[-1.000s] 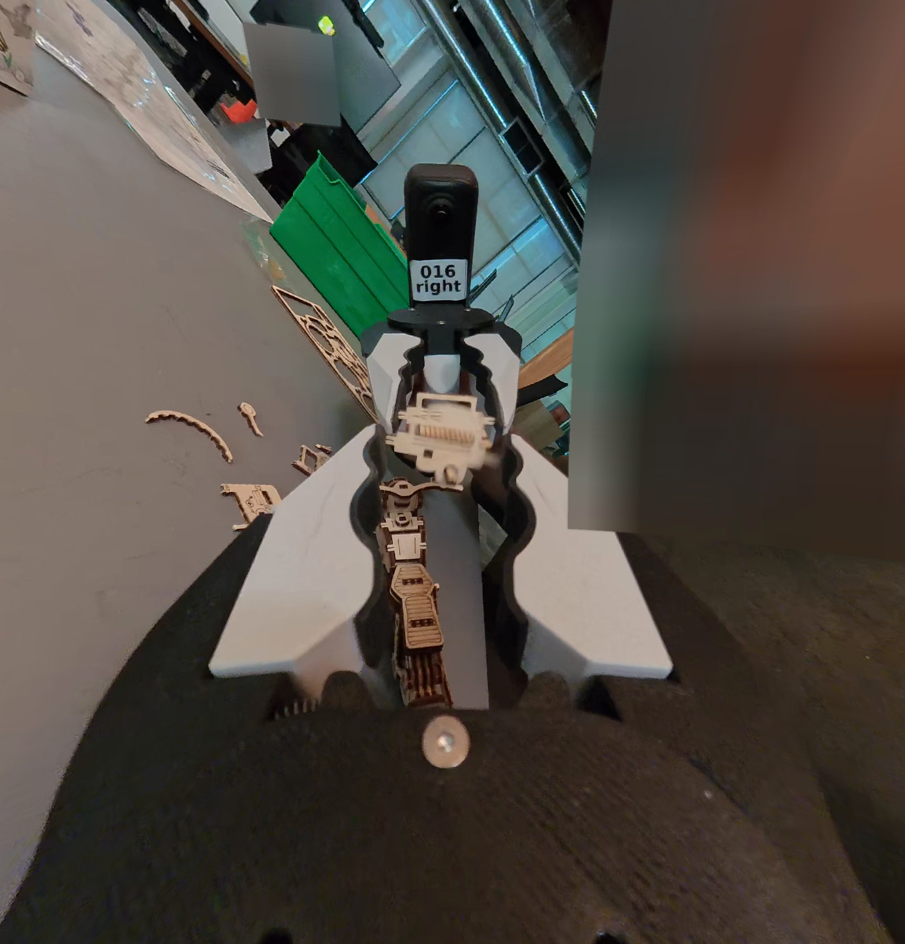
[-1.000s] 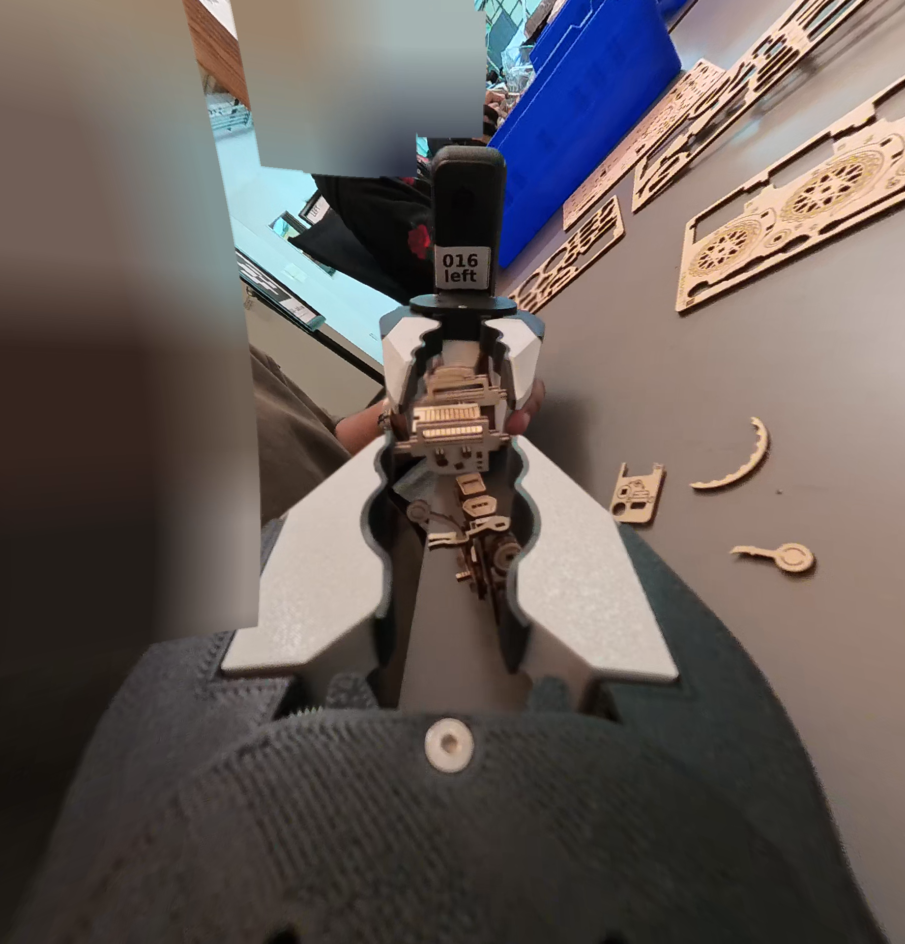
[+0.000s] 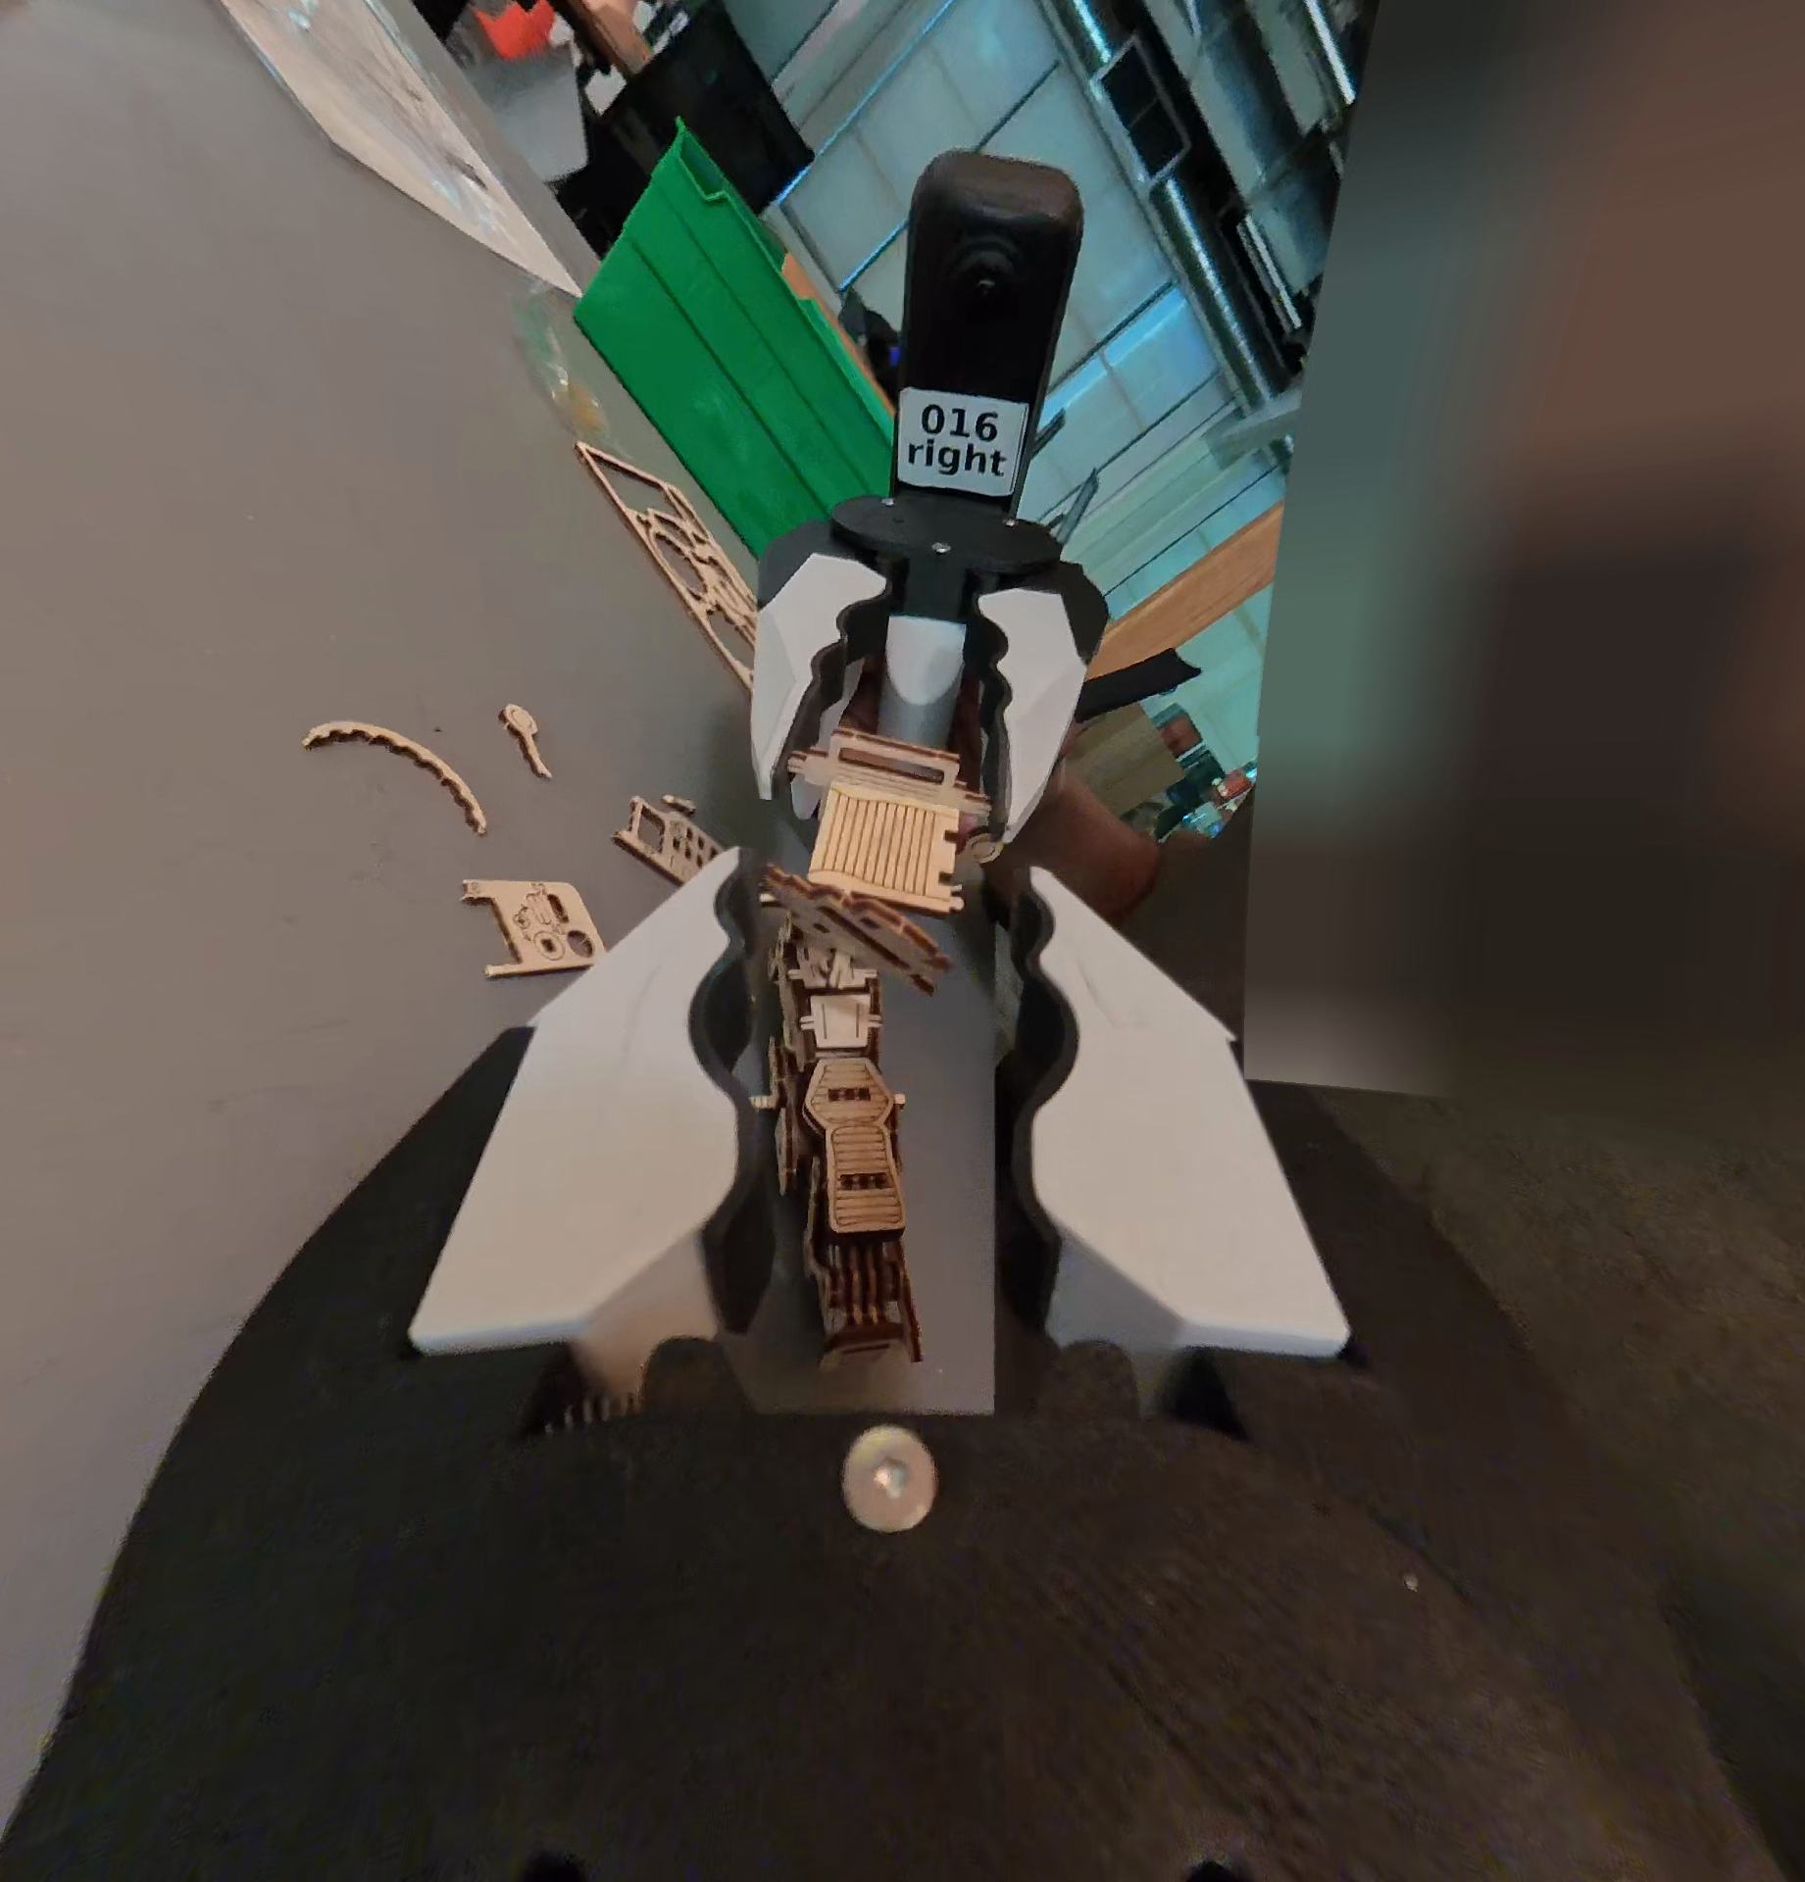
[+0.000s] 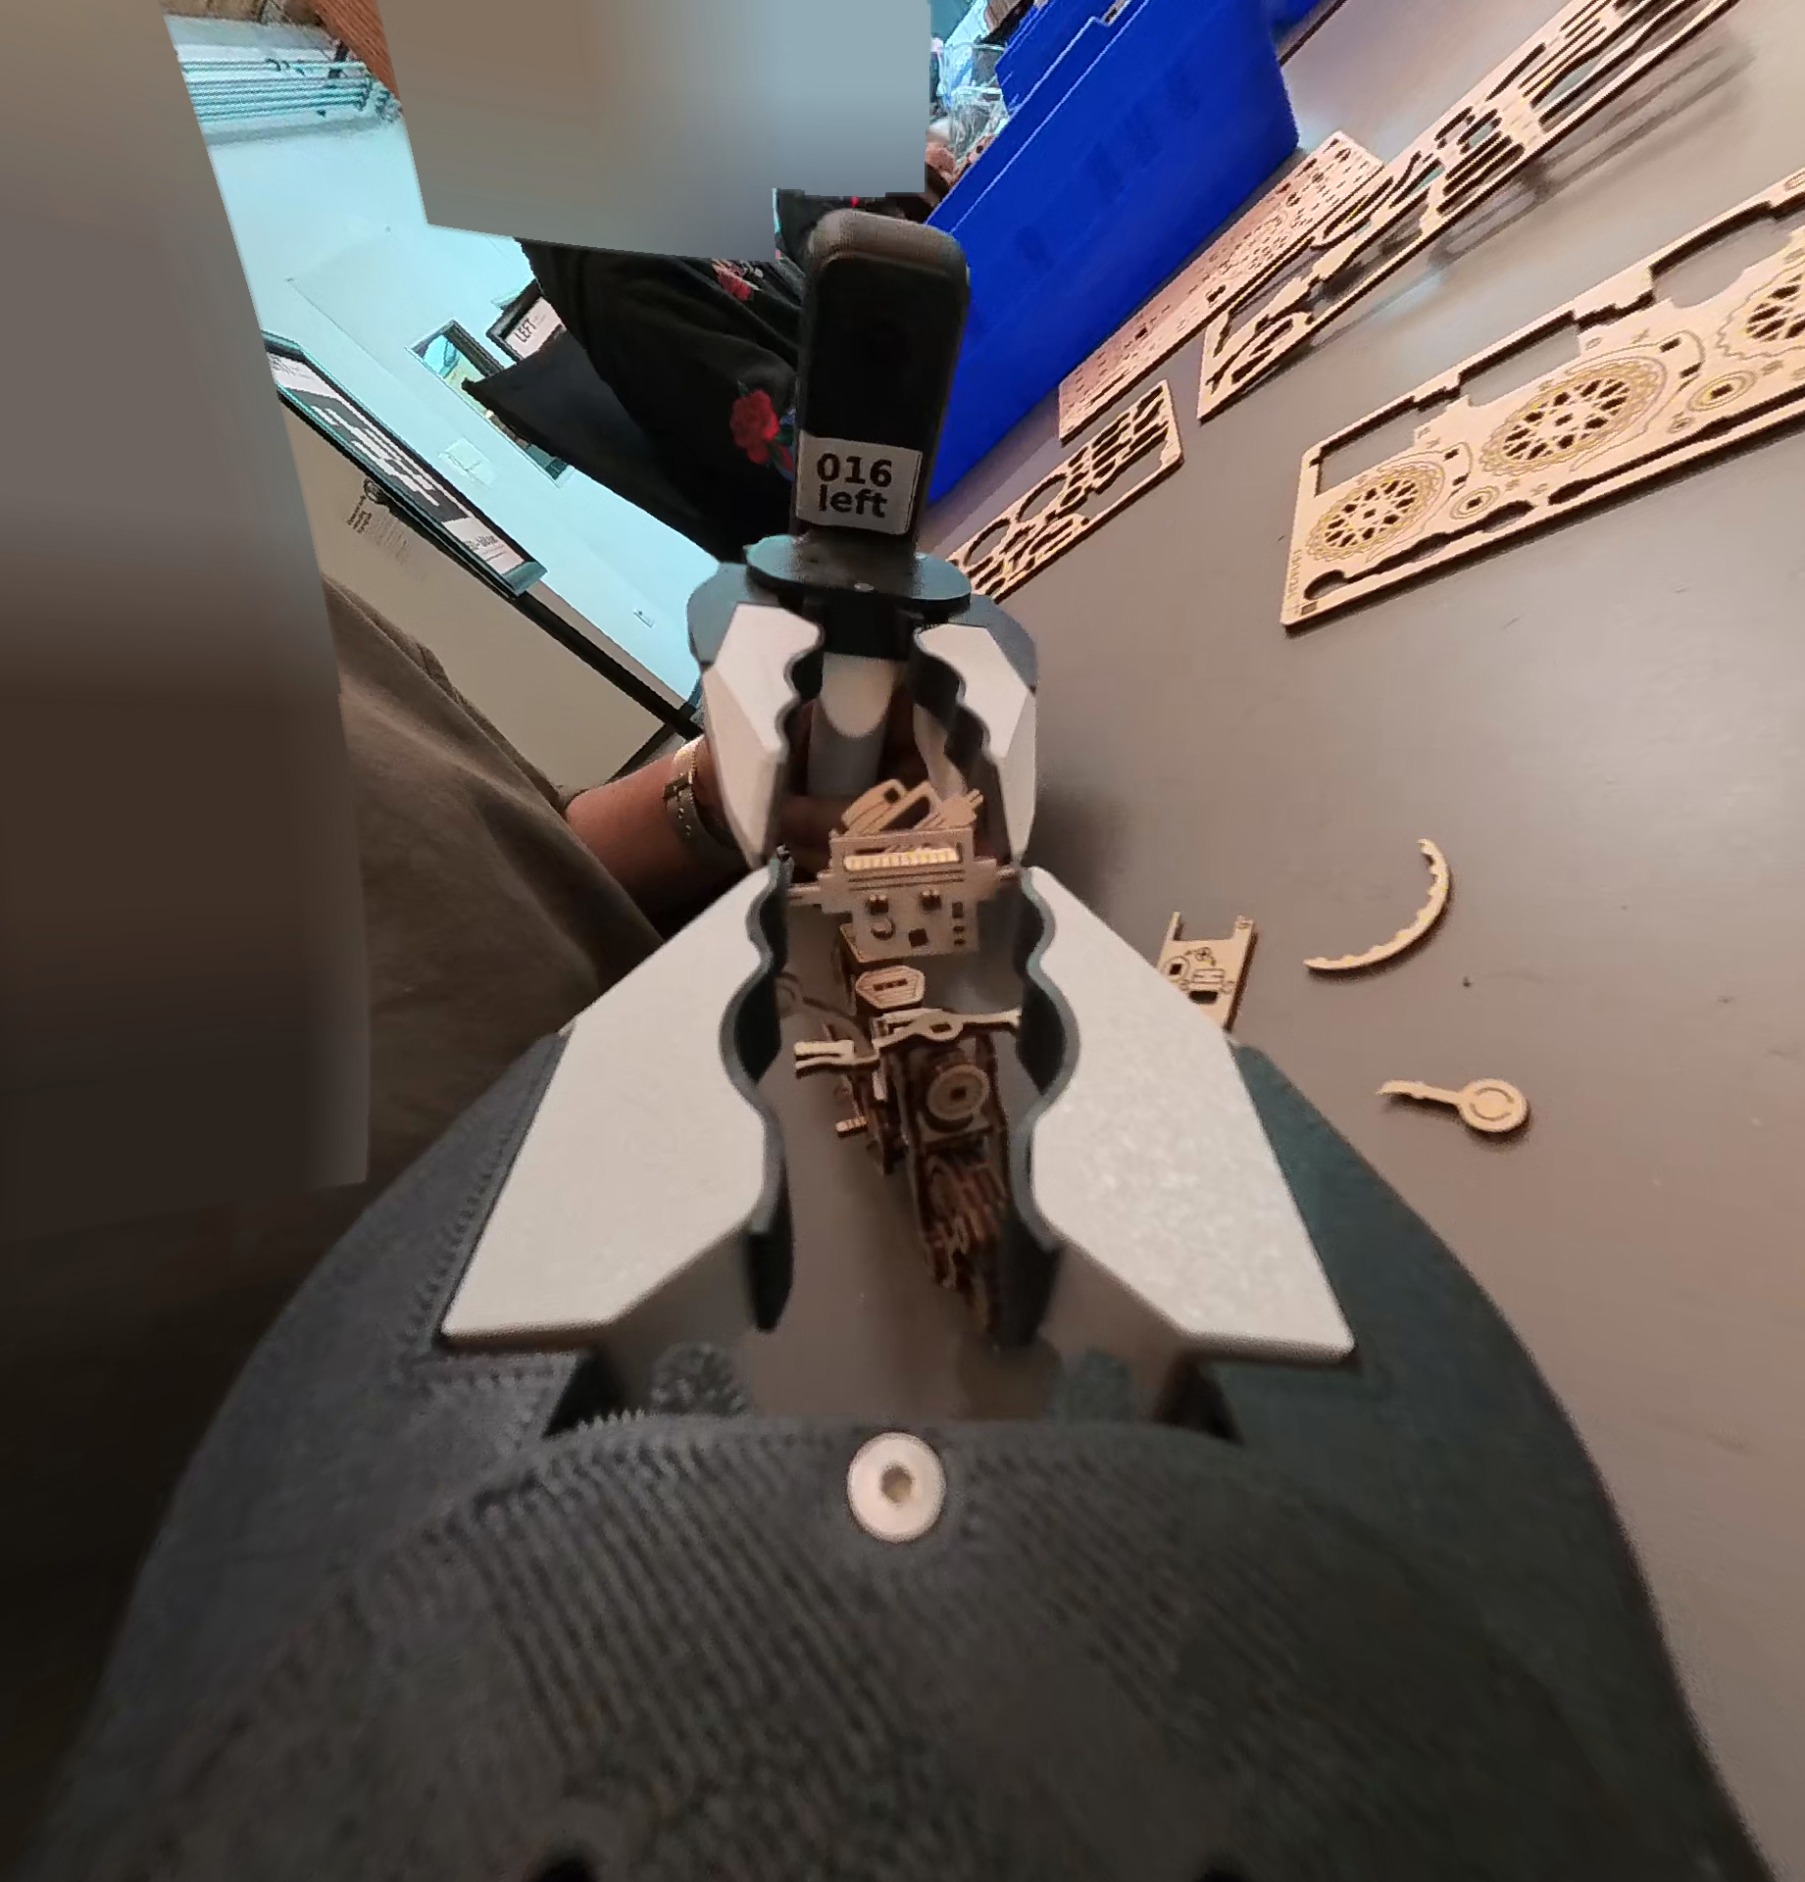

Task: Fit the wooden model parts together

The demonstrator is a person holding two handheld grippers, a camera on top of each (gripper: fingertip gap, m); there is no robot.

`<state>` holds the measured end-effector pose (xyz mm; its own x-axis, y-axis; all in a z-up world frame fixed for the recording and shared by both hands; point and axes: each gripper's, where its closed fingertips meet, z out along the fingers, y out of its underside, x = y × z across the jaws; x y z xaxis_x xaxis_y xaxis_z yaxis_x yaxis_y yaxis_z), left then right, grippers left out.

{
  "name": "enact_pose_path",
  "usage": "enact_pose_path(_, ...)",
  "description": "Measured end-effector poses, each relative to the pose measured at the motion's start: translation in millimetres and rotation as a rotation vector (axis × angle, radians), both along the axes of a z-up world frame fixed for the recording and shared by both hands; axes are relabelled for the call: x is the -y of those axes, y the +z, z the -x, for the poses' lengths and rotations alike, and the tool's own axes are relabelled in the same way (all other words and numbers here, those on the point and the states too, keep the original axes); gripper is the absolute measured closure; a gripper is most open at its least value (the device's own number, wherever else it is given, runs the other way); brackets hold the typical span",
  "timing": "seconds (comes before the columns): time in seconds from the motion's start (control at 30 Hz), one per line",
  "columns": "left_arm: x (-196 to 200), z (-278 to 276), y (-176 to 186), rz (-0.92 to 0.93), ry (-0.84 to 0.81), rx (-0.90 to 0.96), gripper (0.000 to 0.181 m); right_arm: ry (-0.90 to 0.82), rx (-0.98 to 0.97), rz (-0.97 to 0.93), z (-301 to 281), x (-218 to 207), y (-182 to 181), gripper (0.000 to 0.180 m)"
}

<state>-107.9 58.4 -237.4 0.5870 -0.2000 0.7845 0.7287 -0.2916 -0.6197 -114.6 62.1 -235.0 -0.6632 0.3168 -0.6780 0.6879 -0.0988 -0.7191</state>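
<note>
My left gripper (image 3: 883, 886) is shut on a long wooden model body (image 3: 852, 1171) with a slatted seat, which runs back between its fingers. My right gripper (image 4: 898, 881) faces it tip to tip and is shut on a wooden assembly (image 4: 944, 1110) fronted by a grille plate (image 4: 908, 896). In the left wrist view, the right gripper (image 3: 903, 815) holds that slatted grille plate (image 3: 883, 840) tilted, right against the front end of the model body. In the right wrist view, the left gripper (image 4: 883, 835) shows just beyond the plate. Both are held above the grey table (image 3: 215, 509).
On the table lie a toothed arc (image 4: 1387, 917), a small cut plate (image 4: 1209, 962), a round-headed pin (image 4: 1468, 1105) and several laser-cut wooden sheets (image 4: 1540, 428). A green bin (image 3: 735, 387) and a blue bin (image 4: 1112, 255) stand at the table's edge. A person's wrist (image 4: 674, 805) is behind the left gripper. Both grippers' tips are close together, under 4 cm apart.
The two grippers have drawn a little closer. The grille plate in the right gripper has tilted, showing its slatted face, and now sits against the front of the left gripper's model.
</note>
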Motion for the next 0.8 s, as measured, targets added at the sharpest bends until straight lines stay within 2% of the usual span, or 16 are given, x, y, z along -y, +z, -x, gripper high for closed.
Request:
enact_pose_path(0.13,-1,1,0,0.003,0.009,-0.008,0.145,0.005,0.011,0.000,0,0,-2,0.135)
enact_pose_path(0.4,3,6,15,-0.074,0.017,0.104,0.145,0.009,-0.013,-0.018,-1,2,-2,0.136)
enact_pose_path(0.57,2,5,14,-0.064,0.026,0.090,0.137,0.004,-0.020,-0.025,-1,2,-2,0.136)
enact_pose_path(0.67,2,12,14,-0.064,0.061,0.085,0.121,-0.003,-0.026,-0.025,0,2,-1,0.136)
enact_pose_path(0.8,4,19,13,-0.059,0.096,0.072,0.117,-0.013,-0.029,-0.035,2,0,-3,0.136)
